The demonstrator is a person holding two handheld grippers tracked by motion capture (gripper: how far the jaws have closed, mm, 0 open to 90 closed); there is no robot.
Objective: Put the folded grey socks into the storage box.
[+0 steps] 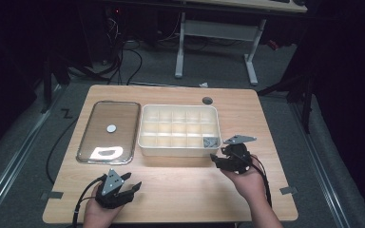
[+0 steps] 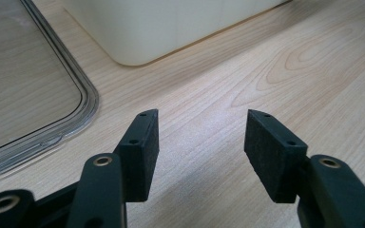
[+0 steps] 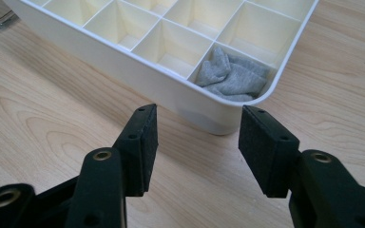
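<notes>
A white box [image 1: 178, 149] divided into several compartments stands in the middle of the wooden table. A crumpled grey cloth [image 1: 210, 141] [image 3: 233, 76] lies in its near right corner compartment. My right gripper [image 1: 217, 155] [image 3: 197, 123] is open and empty, just off that corner of the box [image 3: 123, 61] and pointing at it. At the table's near left, my left gripper [image 1: 132, 181] [image 2: 202, 128] is also open with nothing between its jaws, low over bare wood, short of the box [image 2: 171, 28].
A clear plastic lid [image 1: 108, 130] [image 2: 28, 85] lies flat to the left of the box, with a small round disc [image 1: 111, 128] on it. A dark round hole [image 1: 207, 100] sits near the table's far edge. Bare wood stretches along the front.
</notes>
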